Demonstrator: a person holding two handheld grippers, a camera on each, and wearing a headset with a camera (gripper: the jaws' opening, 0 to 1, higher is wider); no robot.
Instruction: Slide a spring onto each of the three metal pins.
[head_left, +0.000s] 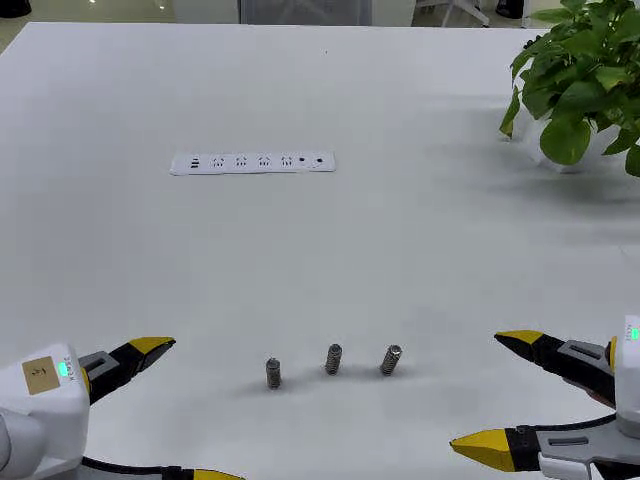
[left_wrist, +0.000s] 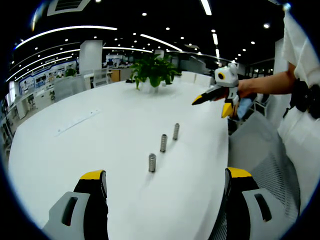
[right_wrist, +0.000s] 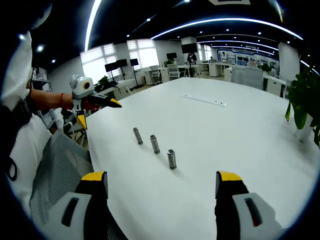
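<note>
I hold the left gripper at lower left and the right gripper at lower right, both spread wide and empty. Three metal pins stand in a row at lower centre.

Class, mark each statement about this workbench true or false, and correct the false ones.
1. Three small grey coiled metal pins stand in a row on the white table. True.
2. The left gripper is shut on a pin. False: its jaws are open and hold nothing.
3. A flat white power strip lies beyond the pins. True.
4. The green leafy potted plant stands between the grippers. False: it stands at the table's far right.
5. The right gripper touches the nearest pin. False: it is open and apart from it.
</note>
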